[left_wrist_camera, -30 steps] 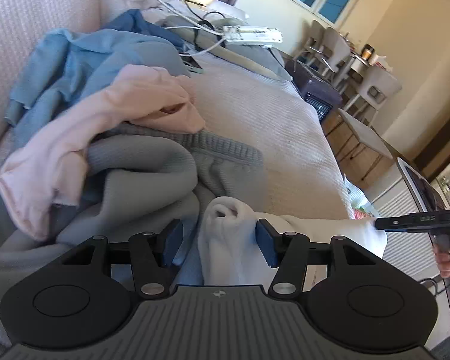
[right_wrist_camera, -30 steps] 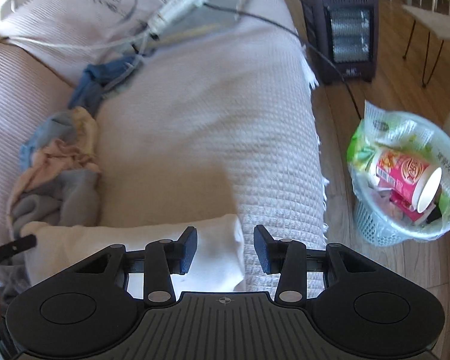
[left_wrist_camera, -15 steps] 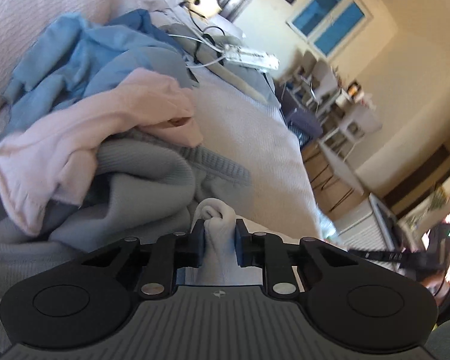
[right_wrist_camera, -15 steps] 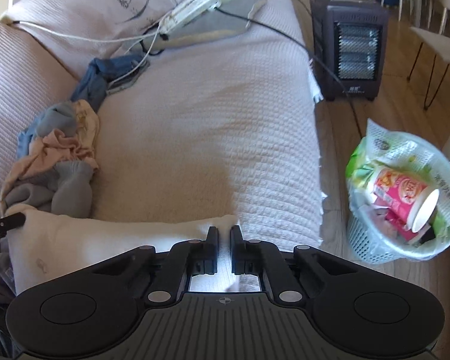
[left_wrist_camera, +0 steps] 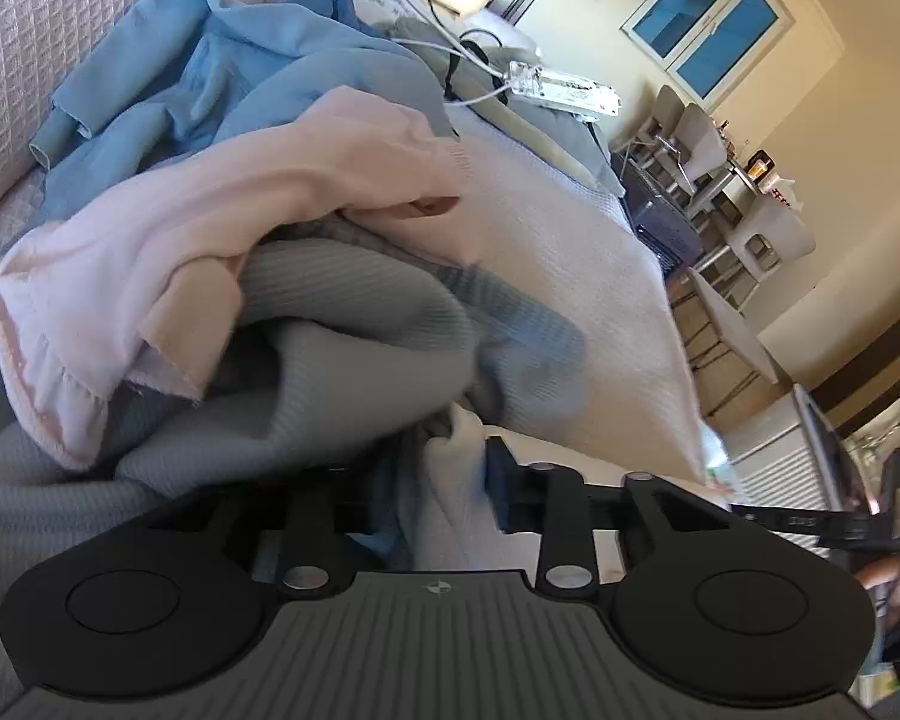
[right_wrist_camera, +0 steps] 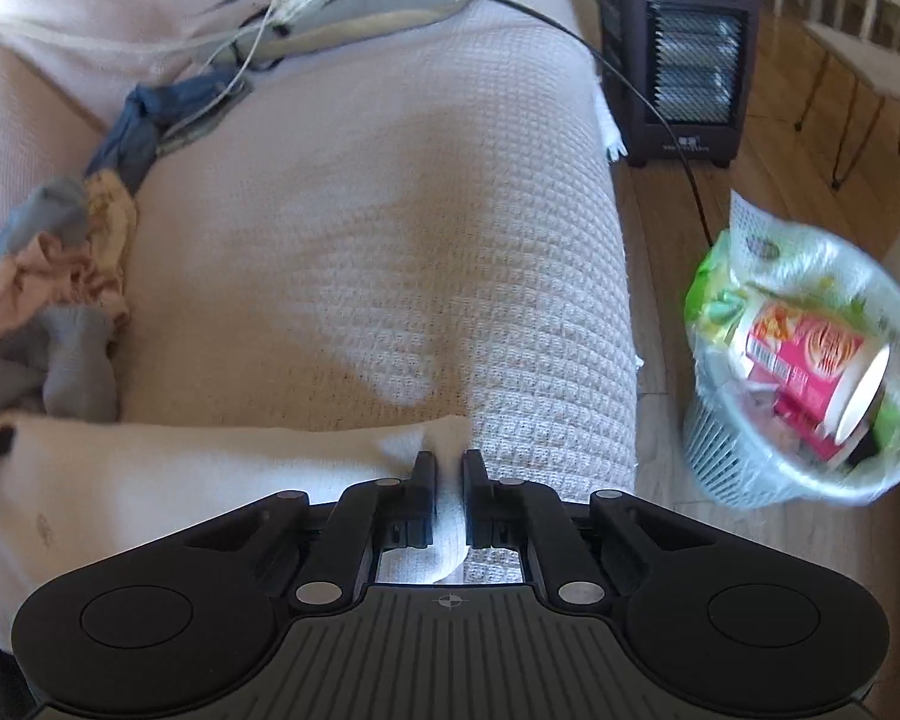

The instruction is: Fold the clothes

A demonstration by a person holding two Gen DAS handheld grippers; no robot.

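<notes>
A white garment (right_wrist_camera: 180,480) lies stretched across the front of the sofa's waffle-weave cover (right_wrist_camera: 390,210). My right gripper (right_wrist_camera: 447,468) pinches its right corner between narrow jaws that are opening slightly. My left gripper (left_wrist_camera: 450,480) holds the bunched left end of the white garment (left_wrist_camera: 450,516). Its jaws are opening too, and the left finger is hidden under grey knit cloth (left_wrist_camera: 342,360). A pink garment (left_wrist_camera: 240,198) and a blue one (left_wrist_camera: 210,72) are heaped behind it. The right gripper (left_wrist_camera: 810,519) shows at the far right of the left wrist view.
The clothes pile (right_wrist_camera: 60,276) sits against the sofa back at left. A power strip (left_wrist_camera: 564,87) and cables lie at the sofa's far end. On the wooden floor to the right stand a dark heater (right_wrist_camera: 684,54) and a full waste basket (right_wrist_camera: 810,384).
Both grippers went from open around the white garment's ends to closed on them. The left view has rolled, and grey cloth now drapes over its left finger. The right gripper sank a little.
</notes>
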